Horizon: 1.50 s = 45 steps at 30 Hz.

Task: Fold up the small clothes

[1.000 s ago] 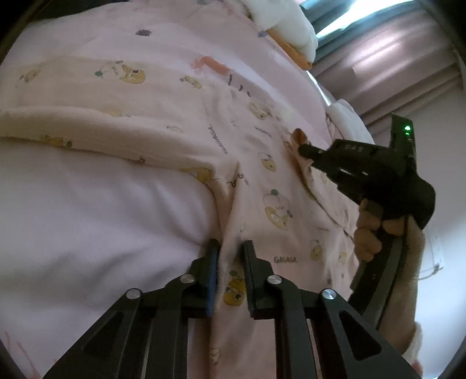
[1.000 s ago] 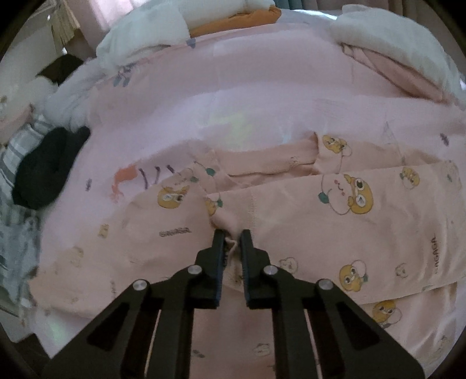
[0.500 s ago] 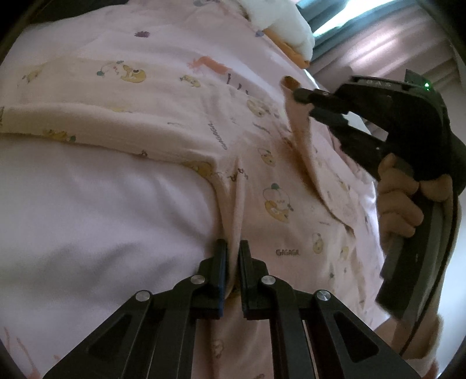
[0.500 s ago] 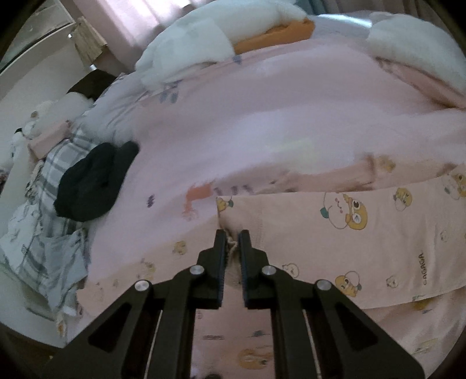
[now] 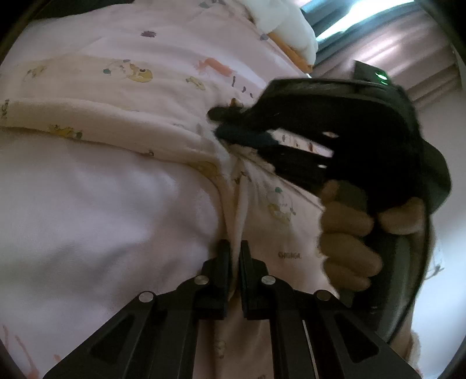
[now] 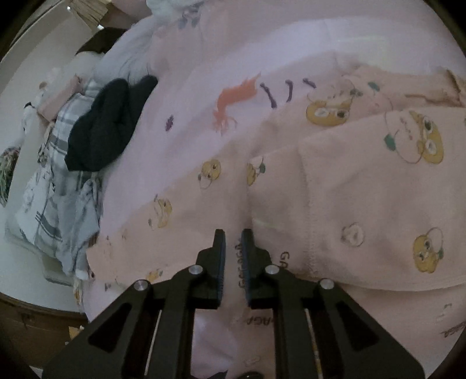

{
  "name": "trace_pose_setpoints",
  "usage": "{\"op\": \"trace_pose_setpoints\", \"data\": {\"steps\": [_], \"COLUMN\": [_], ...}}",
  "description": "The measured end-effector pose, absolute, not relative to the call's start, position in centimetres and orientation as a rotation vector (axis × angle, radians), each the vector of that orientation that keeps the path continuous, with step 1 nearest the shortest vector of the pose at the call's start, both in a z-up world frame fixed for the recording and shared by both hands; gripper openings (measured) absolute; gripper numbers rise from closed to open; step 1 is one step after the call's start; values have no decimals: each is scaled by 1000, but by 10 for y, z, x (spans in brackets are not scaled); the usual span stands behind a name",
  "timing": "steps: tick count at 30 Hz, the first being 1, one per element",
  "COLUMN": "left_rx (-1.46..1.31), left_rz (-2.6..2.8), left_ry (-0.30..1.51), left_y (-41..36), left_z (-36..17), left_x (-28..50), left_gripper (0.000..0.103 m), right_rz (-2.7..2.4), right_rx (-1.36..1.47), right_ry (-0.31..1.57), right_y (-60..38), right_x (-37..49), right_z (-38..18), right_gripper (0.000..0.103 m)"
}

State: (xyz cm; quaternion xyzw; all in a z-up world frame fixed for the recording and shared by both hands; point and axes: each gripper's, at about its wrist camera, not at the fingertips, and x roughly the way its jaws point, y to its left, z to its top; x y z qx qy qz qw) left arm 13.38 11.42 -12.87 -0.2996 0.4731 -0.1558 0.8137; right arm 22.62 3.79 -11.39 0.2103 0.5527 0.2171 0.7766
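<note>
One pink bedsheet [image 6: 204,122] under pale curtains [image 5: 407,38], dark clothes [image 6: 107,122] nearby

A home bedroom: a bed [image 6: 204,122] under a pink printed sheet, white pillows [image 5: 288,26] at its far end, curtains [image 5: 407,49] beyond.

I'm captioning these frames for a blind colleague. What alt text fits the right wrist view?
The right gripper, its jaws opening, hovers over a folded pale pink cotton baby garment with yellow cartoon prints, with no fabric pinched between its fingers. The garment lies on a pink bedsheet; a dark navy cloth sits on grey plaid fabric at the left.
</note>
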Motion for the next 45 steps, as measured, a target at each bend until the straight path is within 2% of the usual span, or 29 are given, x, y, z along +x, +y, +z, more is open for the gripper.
{"op": "trace_pose_setpoints", "data": {"steps": [1, 3, 5, 7, 10, 12, 14, 16, 20, 26, 30, 35, 39, 42, 45], "left_rx": [-630, -607, -573, -536, -510, -493, -488, -486, -458, -524, -686, -762, -811, -854, -879], "left_rz": [-330, -318, -307, -301, -269, -245, -227, -174, -100, 13, 85, 138, 198, 217, 261], "left_ry": [1006, 994, 987, 984, 970, 957, 914, 868, 807, 795, 724, 712, 687, 668, 631], "left_y": [114, 111, 107, 106, 106, 108, 109, 109, 109, 140, 180, 230, 273, 303, 330], "left_z": [-128, -125, -123, -122, -117, -114, -110, -105, -100, -108, -110, -110, -107, -105, -107], "left_x": [133, 130, 127, 126, 127, 129, 124, 120, 112, 119, 114, 109, 93, 77, 62], "left_gripper": [8, 8, 8, 8, 10, 22, 54, 72, 72, 72, 72, 72, 72, 72, 72], "right_rz": [495, 516, 508, 474, 415, 412, 398, 368, 290, 77, -80, -95, -57, -73, -59], "right_rx": [482, 509, 478, 413, 436, 469, 447, 383, 198, 59, -34, 139, 277, 295, 312], "right_ry": [1183, 1163, 1104, 1039, 1049, 1066, 1076, 1070, 969, 776, 777, 830, 833, 859, 842], "right_y": [35, 29, 24, 20, 3, -7, -17, -27, -55, -122, -170, -221, -241, -242, -238], "right_x": [225, 224, 221, 216, 208, 203, 188, 173, 148, 115, 119, 130, 131, 132, 125], "right_z": [-108, -94, -75, -60, -63, -69, -74, -74, -57, -37, -49, -76, -96, -108, -106], "right_gripper": [22, 39, 48, 50, 51, 54, 61, 65, 67, 91, 91, 88, 82, 75, 74]}}
